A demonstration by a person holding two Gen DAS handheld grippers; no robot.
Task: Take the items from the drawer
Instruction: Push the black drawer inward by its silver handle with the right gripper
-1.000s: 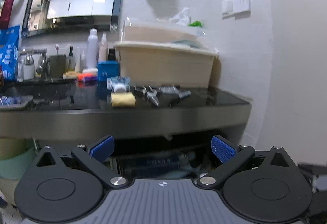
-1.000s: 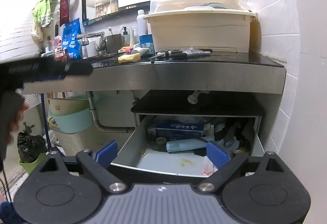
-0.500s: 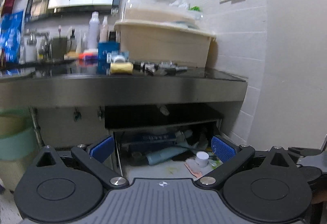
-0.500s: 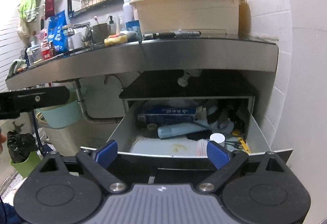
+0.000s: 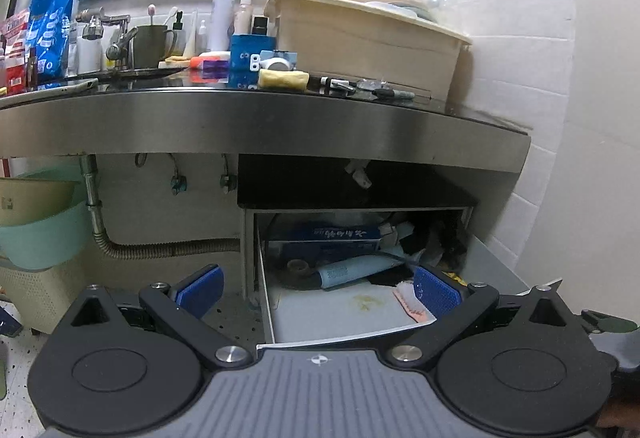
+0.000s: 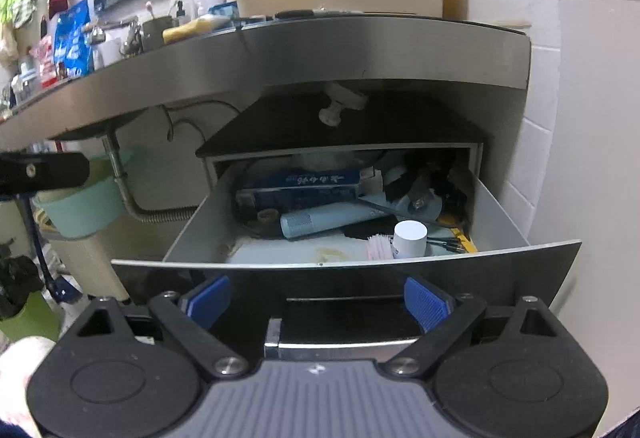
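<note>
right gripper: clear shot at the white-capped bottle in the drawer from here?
Probably yes. The drawer is pulled out, and the white-capped bottle stands uncovered near its front right. The right gripper is open but low, facing the drawer front, so it must rise over that panel first.

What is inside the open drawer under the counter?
The drawer holds a dark blue box, a light blue tube, a small white bottle and a pink brush. Dark clutter at the back right is unclear.

On the dark steel-edged bench (image 5: 280, 118): large beige plastic tub (image 5: 360, 38) at the right end by the wall, yellow sponge (image 5: 283, 78) near the front edge, tall white bottle (image 5: 221, 16) toward the back. Below the left end, mint-green plastic basin (image 5: 40, 238).
</note>
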